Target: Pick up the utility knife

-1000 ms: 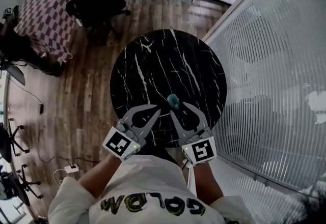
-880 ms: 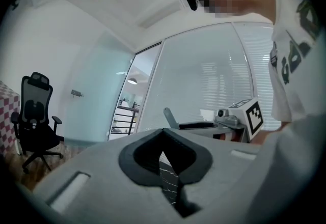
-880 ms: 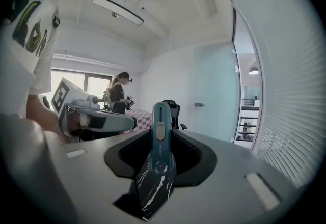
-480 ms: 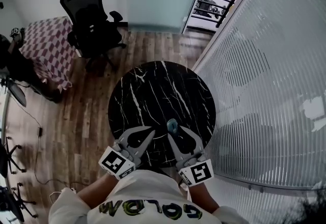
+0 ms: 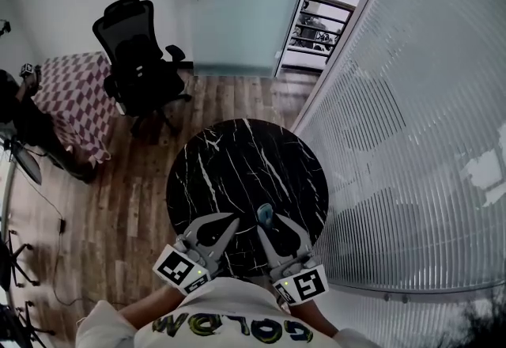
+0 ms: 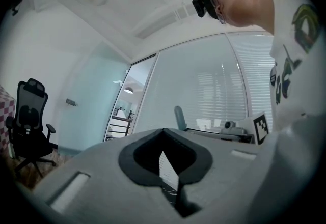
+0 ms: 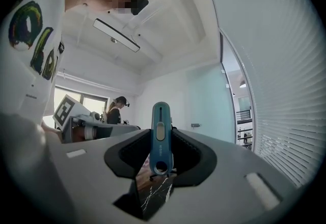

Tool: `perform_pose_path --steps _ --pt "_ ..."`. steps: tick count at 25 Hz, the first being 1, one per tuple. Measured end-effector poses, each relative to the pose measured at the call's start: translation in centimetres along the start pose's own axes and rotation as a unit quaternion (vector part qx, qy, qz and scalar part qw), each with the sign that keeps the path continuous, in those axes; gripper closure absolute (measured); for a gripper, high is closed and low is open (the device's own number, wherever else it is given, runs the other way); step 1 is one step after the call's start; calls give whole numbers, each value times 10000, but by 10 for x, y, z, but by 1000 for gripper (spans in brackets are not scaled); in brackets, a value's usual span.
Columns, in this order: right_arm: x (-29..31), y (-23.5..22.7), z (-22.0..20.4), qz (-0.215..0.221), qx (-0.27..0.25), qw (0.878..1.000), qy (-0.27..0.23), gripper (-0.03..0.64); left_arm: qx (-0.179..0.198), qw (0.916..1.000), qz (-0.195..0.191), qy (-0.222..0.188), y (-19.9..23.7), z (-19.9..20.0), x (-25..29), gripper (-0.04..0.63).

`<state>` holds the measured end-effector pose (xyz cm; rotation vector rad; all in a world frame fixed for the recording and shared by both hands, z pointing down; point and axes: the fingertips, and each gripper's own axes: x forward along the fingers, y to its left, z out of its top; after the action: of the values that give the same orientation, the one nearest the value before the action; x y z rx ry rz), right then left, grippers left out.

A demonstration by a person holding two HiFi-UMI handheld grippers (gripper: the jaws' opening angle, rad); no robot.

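Above the black table [image 5: 237, 164], my right gripper [image 7: 159, 136] pinches the blue utility knife [image 7: 161, 116].
It stands up between the jaws, held by one end only. If I shake or tip my hand, it could slip out and fall. My left gripper [image 6: 164, 134] is pressed together on nothing.

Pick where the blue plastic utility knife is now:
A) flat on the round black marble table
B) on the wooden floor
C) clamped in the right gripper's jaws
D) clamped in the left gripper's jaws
C: the right gripper view shows the blue plastic utility knife standing upright between the pads of the right gripper, which press on it.
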<state>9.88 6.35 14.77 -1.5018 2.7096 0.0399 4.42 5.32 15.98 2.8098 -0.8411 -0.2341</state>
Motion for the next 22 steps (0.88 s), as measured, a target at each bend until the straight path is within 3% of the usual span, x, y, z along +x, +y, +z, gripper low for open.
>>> perform_pose_path --steps 22 --pt "0 5 3 -1 -22 10000 -32 485 -1 10000 -38 -22 -5 5 -1 594"
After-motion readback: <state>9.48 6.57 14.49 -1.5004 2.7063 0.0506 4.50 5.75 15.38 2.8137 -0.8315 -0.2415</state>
